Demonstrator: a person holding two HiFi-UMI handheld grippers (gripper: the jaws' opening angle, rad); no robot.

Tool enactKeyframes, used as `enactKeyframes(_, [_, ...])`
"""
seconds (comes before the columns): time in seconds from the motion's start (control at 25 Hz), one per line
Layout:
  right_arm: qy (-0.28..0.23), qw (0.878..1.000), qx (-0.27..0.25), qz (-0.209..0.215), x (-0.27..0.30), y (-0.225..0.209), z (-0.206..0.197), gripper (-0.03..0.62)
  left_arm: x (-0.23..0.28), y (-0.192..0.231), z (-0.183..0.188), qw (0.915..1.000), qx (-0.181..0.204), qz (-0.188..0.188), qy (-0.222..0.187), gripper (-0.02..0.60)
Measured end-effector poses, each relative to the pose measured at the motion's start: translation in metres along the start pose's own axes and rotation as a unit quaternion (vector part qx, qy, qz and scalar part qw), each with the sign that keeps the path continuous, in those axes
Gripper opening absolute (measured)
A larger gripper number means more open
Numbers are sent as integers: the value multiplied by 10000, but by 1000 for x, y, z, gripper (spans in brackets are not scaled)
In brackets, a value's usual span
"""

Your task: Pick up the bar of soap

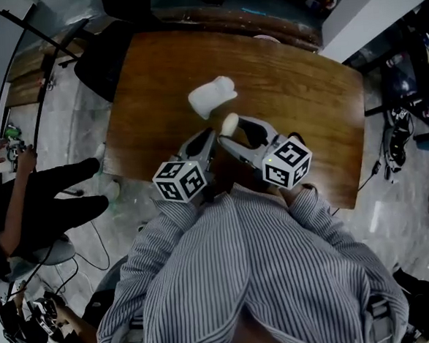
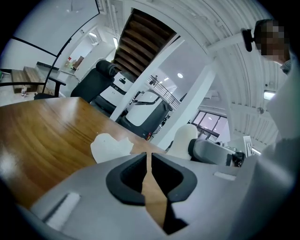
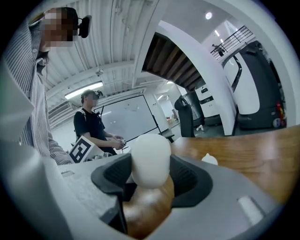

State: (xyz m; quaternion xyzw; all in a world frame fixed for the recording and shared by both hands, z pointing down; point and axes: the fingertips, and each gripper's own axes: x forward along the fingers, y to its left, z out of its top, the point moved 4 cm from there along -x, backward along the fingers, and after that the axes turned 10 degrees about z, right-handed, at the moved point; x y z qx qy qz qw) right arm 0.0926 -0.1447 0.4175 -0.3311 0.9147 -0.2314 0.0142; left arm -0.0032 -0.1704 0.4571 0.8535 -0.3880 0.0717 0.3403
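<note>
- Gripping the bar of soap (image 3: 150, 159), your right gripper (image 1: 234, 131) is pressing a dark pad against each side of it, with the jaws only as far apart as the bar is wide.
- The soap is standing on end between those pads, and its rounded white top is poking out past the jaw tips.
- You are holding it over the middle of the wooden table (image 1: 305, 109); whether its lower end is touching the wood cannot be told from these views.
- Your left gripper (image 1: 205, 142) is sitting just beside the right one, on its left. Its jaws are drawn almost together, with only a thin slit of table showing between them. They are holding nothing.
- A crumpled white piece (image 1: 211, 98), either paper or cloth, is lying on the table just beyond both sets of jaw tips and apart from the soap.
- Both marker cubes, the left (image 1: 180, 180) and the right (image 1: 287, 162), are facing up towards your head at the near edge of the table, close to your striped shirt (image 1: 244, 275).
- A seated person in dark clothes (image 1: 48, 201) is leaning in at the left of the head view, off the table.
- A standing person in a dark shirt (image 3: 91, 126) is appearing behind the right gripper, hands together at the waist.
</note>
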Motion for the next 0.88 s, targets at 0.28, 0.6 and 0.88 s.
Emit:
enactKeyframes(0.28, [47, 10000, 20, 27, -2, 1, -2, 258, -1, -1, -3, 9999, 14, 101, 11, 20])
enactKeyframes(0.6, [-11, 9999, 117, 16, -6, -1, -2, 256, -4, -5, -9, 9999, -13, 140, 38, 20])
enactKeyframes(0.88, [16, 9999, 166, 1, -9, 1, -5, 256, -8, -7, -10, 9998, 6, 178, 41, 20])
